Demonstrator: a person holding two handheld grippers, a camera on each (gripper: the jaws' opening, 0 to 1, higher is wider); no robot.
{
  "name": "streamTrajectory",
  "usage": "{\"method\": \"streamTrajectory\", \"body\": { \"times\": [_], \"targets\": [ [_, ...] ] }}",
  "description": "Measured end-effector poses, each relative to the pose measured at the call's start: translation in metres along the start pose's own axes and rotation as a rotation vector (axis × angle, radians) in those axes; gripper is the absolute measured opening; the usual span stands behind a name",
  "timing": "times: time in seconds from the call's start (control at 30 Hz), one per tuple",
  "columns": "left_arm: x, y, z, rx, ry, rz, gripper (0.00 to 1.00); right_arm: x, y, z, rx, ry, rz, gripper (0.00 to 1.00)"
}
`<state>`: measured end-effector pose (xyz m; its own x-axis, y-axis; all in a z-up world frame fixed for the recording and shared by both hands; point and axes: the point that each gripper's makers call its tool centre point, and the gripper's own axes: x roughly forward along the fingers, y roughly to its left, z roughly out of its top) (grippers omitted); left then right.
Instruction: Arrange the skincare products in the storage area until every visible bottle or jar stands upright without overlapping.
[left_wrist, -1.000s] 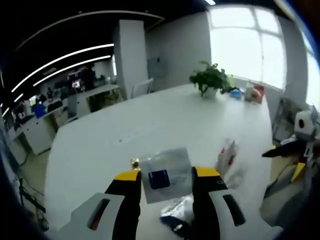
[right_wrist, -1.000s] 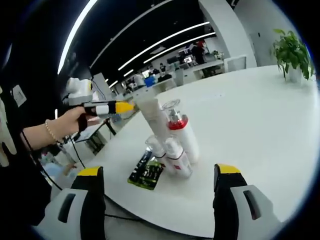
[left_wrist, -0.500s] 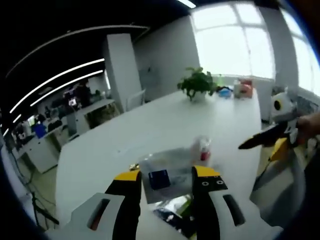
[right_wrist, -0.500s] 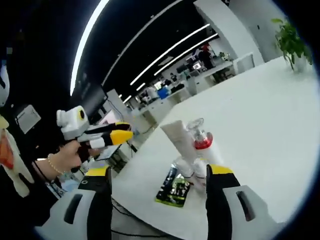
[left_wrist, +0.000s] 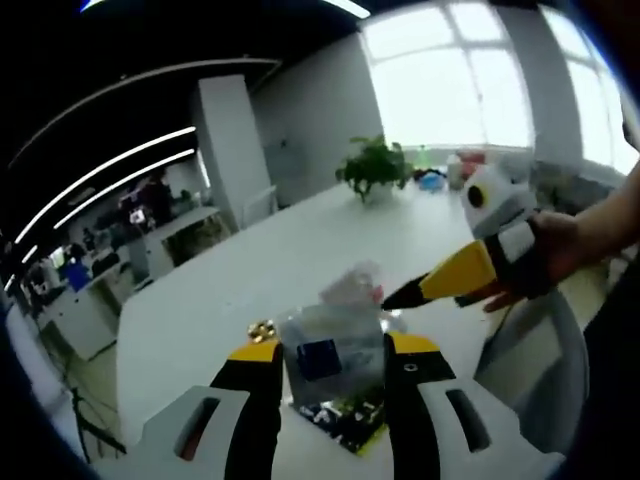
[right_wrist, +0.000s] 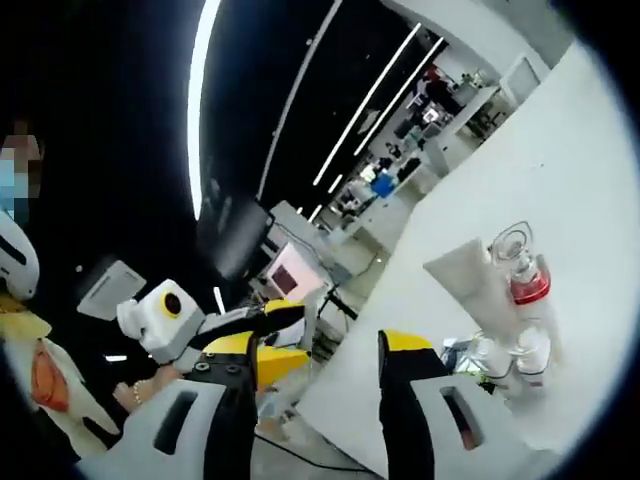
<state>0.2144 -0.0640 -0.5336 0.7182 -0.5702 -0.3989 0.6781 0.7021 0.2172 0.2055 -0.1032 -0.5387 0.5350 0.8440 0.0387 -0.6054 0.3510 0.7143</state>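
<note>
My left gripper (left_wrist: 332, 348) is shut on a clear squarish bottle (left_wrist: 325, 345) with a blue label and a gold bit at one corner. Below it on the white table (left_wrist: 240, 280) lies a dark green packet (left_wrist: 340, 428), and a blurred clear-capped bottle (left_wrist: 350, 285) stands just beyond. My right gripper (left_wrist: 400, 296) reaches in from the right, a hand holding it. In the right gripper view the right gripper (right_wrist: 320, 345) stands open with nothing between its fingers. At lower right, a white tube (right_wrist: 462, 280), a red-banded bottle (right_wrist: 524, 278) and two small white bottles (right_wrist: 500, 357) stand clustered near the table's edge.
A potted plant (left_wrist: 372, 165) and small items (left_wrist: 440, 178) sit at the table's far end by the window. The left gripper (right_wrist: 285, 312), held by a hand (right_wrist: 140, 392), hangs off the table's edge, with a monitor (right_wrist: 300, 272) and office desks behind.
The right gripper's jaws have narrowed. It has come much closer to the left gripper. The left gripper still holds the clear bottle. Both cameras have swung, so the products sit further right.
</note>
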Motion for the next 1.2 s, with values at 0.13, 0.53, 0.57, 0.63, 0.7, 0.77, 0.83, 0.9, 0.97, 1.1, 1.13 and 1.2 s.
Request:
{"method": "streamTrajectory", "body": {
  "times": [0.13, 0.53, 0.57, 0.63, 0.7, 0.77, 0.83, 0.9, 0.97, 1.1, 1.13, 1.2],
  "targets": [
    [-0.009, -0.011, -0.001, 0.046, 0.005, -0.001, 0.41, 0.009, 0.009, -0.007, 0.022, 0.021, 0.036, 0.4],
    [-0.018, -0.016, -0.007, 0.04, 0.018, 0.0, 0.41, 0.008, 0.017, -0.017, 0.062, 0.088, 0.08, 0.13],
    [-0.018, -0.015, -0.007, 0.039, 0.018, 0.001, 0.41, 0.008, 0.017, -0.018, 0.062, 0.097, 0.082, 0.11],
    [-0.019, -0.015, -0.006, 0.038, 0.019, 0.001, 0.41, 0.008, 0.018, -0.018, 0.063, 0.093, 0.09, 0.07],
    [-0.019, -0.016, -0.005, 0.036, 0.016, 0.0, 0.41, 0.009, 0.019, -0.017, 0.069, 0.089, 0.096, 0.04],
    [-0.02, -0.018, -0.002, 0.039, 0.015, -0.003, 0.41, 0.008, 0.018, -0.017, 0.047, 0.092, 0.095, 0.02],
    [-0.02, -0.017, -0.003, 0.043, 0.013, 0.0, 0.41, 0.008, 0.019, -0.017, 0.052, 0.098, 0.102, 0.01],
    [-0.019, -0.017, -0.005, 0.034, 0.016, 0.001, 0.43, 0.007, 0.019, -0.018, 0.023, 0.109, 0.097, 0.01],
    [-0.018, -0.017, -0.009, 0.018, 0.022, -0.012, 0.46, 0.007, 0.016, -0.017, 0.033, 0.116, 0.085, 0.01],
    [-0.02, -0.02, -0.012, -0.145, -0.011, -0.084, 0.62, 0.005, 0.013, -0.011, 0.036, 0.132, 0.09, 0.01],
    [-0.021, -0.018, -0.015, -0.239, -0.018, -0.114, 0.63, 0.003, 0.013, -0.01, 0.023, 0.153, 0.101, 0.01],
    [-0.025, -0.017, -0.019, -0.348, -0.022, -0.183, 0.58, 0.001, 0.017, -0.011, 0.016, 0.19, 0.126, 0.01]
  ]
}}
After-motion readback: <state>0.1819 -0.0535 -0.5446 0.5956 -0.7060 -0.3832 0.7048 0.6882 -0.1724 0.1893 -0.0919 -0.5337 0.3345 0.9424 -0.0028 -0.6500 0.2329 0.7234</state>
